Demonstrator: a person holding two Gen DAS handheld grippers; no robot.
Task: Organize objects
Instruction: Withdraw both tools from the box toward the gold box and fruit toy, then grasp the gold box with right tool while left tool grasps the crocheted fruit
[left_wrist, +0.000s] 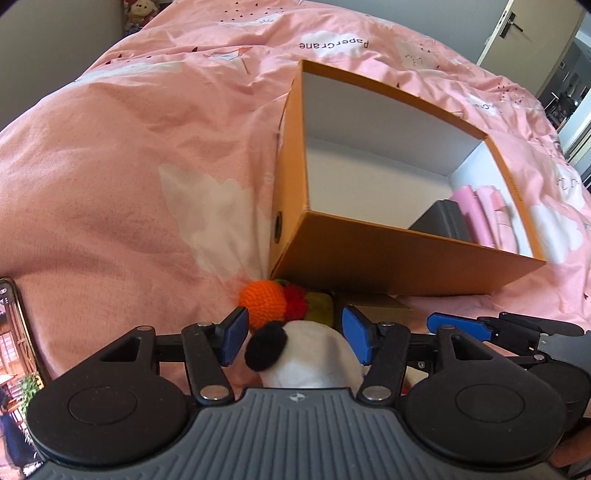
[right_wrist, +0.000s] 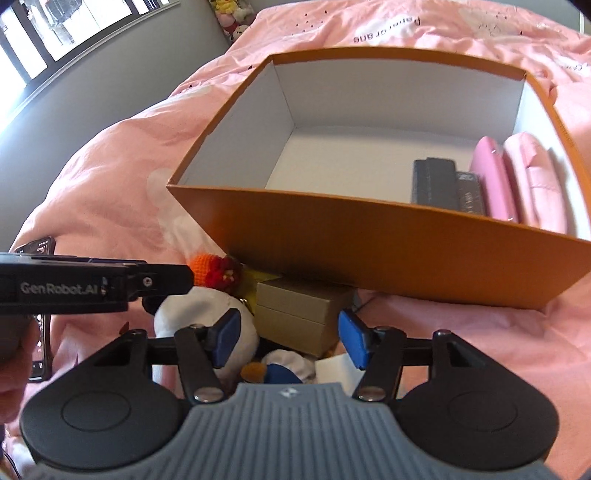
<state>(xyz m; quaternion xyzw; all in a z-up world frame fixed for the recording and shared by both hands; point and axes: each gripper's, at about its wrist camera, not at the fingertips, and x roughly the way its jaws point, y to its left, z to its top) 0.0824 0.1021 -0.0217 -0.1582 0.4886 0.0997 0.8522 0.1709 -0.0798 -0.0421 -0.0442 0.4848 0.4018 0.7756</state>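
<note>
An orange cardboard box (left_wrist: 369, 254) (right_wrist: 369, 240) with a white inside stands open on the pink bed. It holds a dark grey case (right_wrist: 436, 181) and pink pouches (right_wrist: 517, 177) at its right end. In front of it lie a white plush with a black ear (left_wrist: 306, 358) (right_wrist: 192, 310), a crocheted orange and red toy (left_wrist: 262, 299) (right_wrist: 212, 271), a beige small box (right_wrist: 295, 314) and a blue and white plush (right_wrist: 280, 371). My left gripper (left_wrist: 295, 338) is open around the white plush. My right gripper (right_wrist: 288, 339) is open over the beige box.
The pink printed duvet (left_wrist: 129, 166) covers the whole bed. A phone (left_wrist: 11, 332) (right_wrist: 40, 247) lies at the left. Plush toys (right_wrist: 232, 14) sit in the far corner by a window, and a door (left_wrist: 509, 26) is at the far right.
</note>
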